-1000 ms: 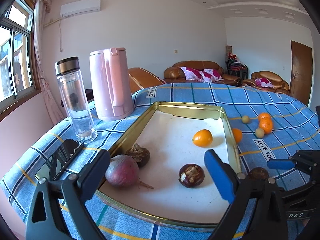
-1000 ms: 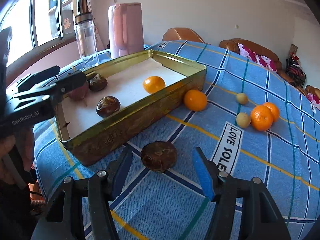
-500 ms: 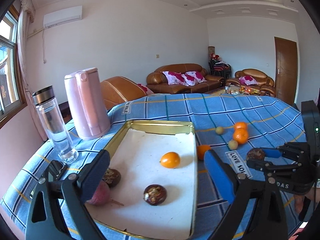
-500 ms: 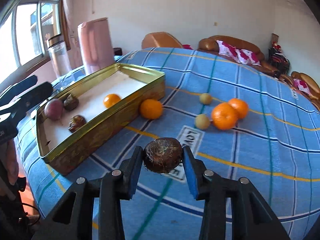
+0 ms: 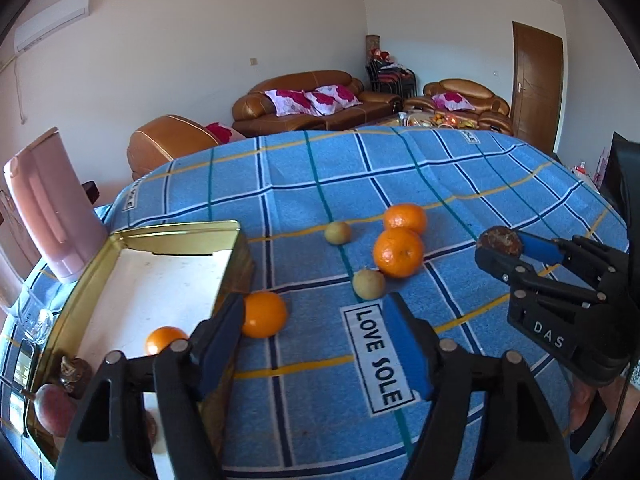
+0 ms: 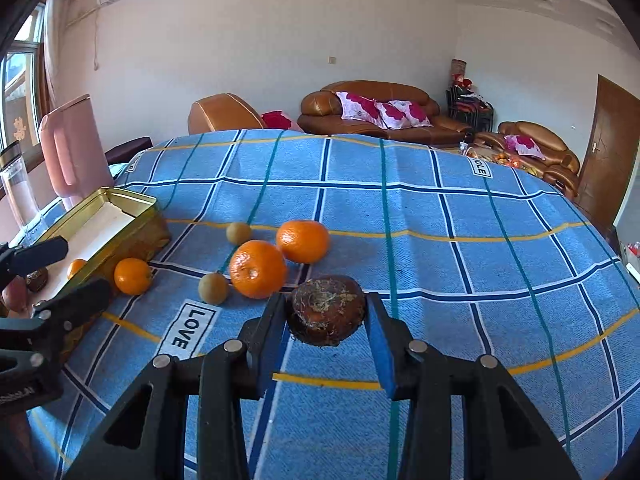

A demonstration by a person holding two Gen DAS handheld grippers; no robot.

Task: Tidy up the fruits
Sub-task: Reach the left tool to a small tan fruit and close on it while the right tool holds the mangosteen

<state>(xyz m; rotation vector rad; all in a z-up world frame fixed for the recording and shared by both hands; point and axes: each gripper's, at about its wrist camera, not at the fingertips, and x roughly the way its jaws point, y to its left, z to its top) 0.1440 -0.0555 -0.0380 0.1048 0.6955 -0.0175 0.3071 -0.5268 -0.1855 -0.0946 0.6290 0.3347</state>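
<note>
The blue checked tablecloth (image 5: 472,168) carries a white label reading "LOVE SOLE" (image 5: 378,360) just ahead of the left gripper (image 5: 316,344), and "DAS" is printed on the right gripper's body. The right gripper (image 6: 326,322) is clamped on a rough brown fruit (image 6: 327,310), lifted off the cloth, with two tangerines (image 6: 258,274) just beyond its left finger. The left gripper's jaws have just been closing and stand half apart with nothing between them; a small orange (image 5: 264,314) lies just past its left finger, beside the gold tin tray (image 5: 176,232).
</note>
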